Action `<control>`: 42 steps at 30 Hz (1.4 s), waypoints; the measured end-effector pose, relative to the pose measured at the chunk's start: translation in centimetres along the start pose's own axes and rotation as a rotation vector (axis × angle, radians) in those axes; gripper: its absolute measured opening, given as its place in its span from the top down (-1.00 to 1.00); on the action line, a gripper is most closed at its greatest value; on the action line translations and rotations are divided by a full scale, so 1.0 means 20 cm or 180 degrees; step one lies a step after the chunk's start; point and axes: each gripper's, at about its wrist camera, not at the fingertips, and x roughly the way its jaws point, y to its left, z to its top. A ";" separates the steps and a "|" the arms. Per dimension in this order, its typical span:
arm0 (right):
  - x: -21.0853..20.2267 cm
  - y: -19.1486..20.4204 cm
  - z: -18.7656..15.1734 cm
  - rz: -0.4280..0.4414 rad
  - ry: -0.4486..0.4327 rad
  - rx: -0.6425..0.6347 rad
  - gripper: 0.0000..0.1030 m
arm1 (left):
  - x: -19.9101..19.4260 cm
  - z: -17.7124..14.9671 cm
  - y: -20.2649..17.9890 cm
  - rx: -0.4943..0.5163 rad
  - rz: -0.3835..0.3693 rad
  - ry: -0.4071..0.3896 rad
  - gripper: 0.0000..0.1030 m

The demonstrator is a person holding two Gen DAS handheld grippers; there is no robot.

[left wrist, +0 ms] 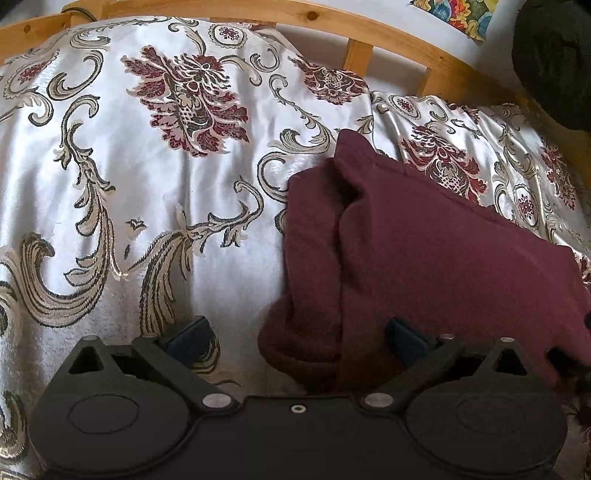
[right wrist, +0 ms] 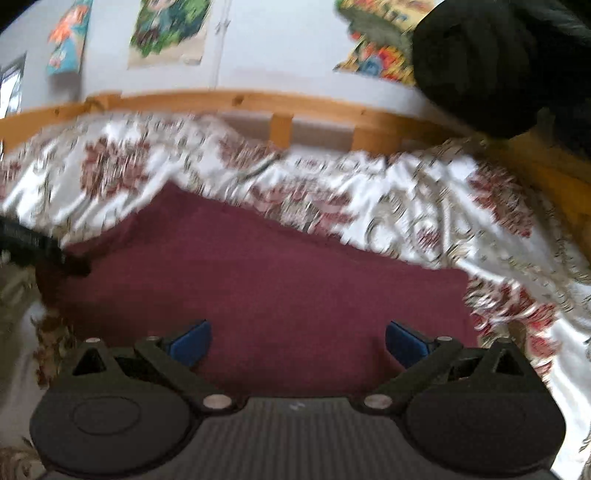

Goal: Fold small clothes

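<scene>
Both grippers wide open, nothing held, over 1 maroon garment [left wrist: 424, 258] on bed.

L gripper [left wrist: 297, 341]: garment's rolled left edge sits btwn its pads, no grip. R gripper [right wrist: 297, 341]: above garment's middle, view blurred. Count: 1 garment, 1 patterned satin bedspread [left wrist: 147, 184], 1 wooden bed rail [left wrist: 332, 22], 3 wall posters [right wrist: 170, 33].

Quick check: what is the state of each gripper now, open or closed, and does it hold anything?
Left gripper: open, holding nothing; the maroon garment lies partly between its fingers.
Right gripper: open, holding nothing, above the garment.
</scene>
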 end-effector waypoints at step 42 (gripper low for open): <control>0.01 0.00 -0.11 0.0010 -0.0158 0.0061 -0.99 | 0.07 0.15 -0.04 -0.0137 -0.0151 0.0183 -0.06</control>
